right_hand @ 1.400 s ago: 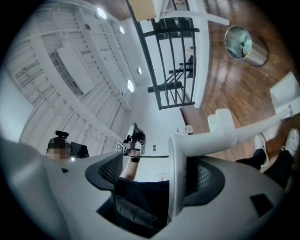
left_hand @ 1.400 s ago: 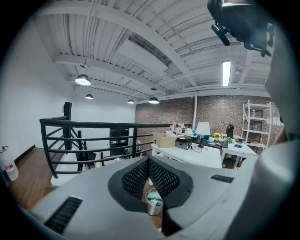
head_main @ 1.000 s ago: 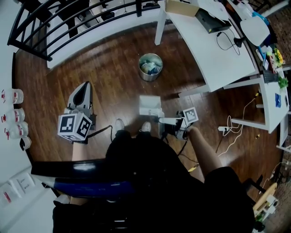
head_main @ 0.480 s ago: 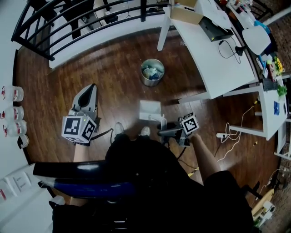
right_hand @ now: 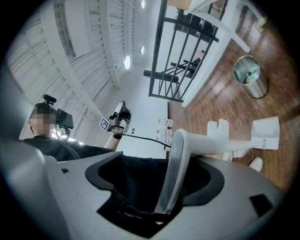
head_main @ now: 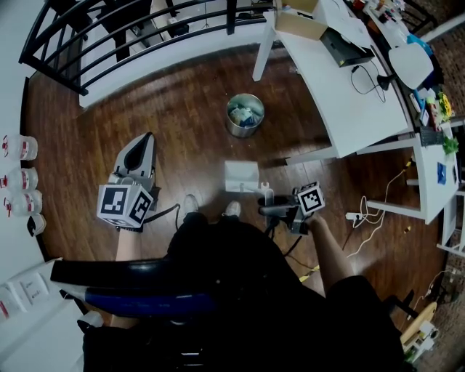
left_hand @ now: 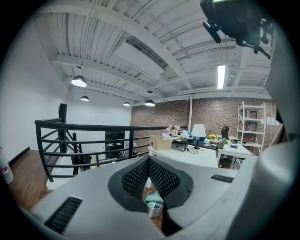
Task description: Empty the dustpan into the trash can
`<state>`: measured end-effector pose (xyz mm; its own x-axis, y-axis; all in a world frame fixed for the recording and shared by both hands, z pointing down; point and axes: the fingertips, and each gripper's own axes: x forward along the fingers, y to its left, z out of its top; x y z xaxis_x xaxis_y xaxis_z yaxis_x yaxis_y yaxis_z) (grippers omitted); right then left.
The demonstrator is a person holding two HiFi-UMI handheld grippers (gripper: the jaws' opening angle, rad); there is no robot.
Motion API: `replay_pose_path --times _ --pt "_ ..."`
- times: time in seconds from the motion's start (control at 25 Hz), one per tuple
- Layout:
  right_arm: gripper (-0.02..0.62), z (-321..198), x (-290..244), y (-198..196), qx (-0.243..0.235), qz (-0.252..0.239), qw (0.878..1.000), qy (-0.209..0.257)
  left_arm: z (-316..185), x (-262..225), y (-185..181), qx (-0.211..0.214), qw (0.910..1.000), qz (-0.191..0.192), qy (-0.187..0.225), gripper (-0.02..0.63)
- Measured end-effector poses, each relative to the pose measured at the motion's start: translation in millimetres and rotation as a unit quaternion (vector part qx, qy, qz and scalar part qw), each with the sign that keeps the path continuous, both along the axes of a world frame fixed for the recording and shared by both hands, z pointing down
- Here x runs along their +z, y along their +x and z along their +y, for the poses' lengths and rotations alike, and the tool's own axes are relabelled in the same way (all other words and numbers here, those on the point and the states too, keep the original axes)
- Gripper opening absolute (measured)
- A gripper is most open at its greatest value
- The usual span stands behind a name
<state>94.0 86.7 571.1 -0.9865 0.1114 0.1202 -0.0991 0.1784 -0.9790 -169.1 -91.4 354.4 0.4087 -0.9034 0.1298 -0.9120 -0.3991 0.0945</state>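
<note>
The metal trash can [head_main: 245, 115] stands on the wooden floor ahead of me, with rubbish inside; it also shows in the left gripper view [left_hand: 153, 206] and the right gripper view [right_hand: 251, 75]. The white dustpan [head_main: 241, 176] hangs low over the floor in front of my feet. My right gripper [head_main: 269, 210] is shut on its looped handle [right_hand: 176, 168], and the pan [right_hand: 266, 133] sticks out beyond the jaws. My left gripper [head_main: 142, 147] is held out at the left, shut with nothing in it, its jaws touching [left_hand: 148, 162].
White tables [head_main: 341, 80] with a cardboard box [head_main: 298, 22] and desk items stand at the right. A black railing [head_main: 109, 36] runs along the back. A power strip and cable [head_main: 360, 211] lie on the floor at right. My shoes [head_main: 190, 203] are beside the dustpan.
The right gripper has rolled a little with the dustpan handle in it and shifted slightly. The left gripper has stayed where it was.
</note>
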Motion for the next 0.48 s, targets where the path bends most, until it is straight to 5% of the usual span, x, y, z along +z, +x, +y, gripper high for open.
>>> replay_pose_path --times 0.12,0.48 --pt "0.38 0 4 -9 0.008 0.005 1.0 -0.016 2 1 -3 0.003 1.0 0.001 -0.002 0.006" --pt "0.402 7 27 -7 0.038 0.011 0.985 -0.166 4 1 2 0.01 0.9999 0.0 -0.001 0.006"
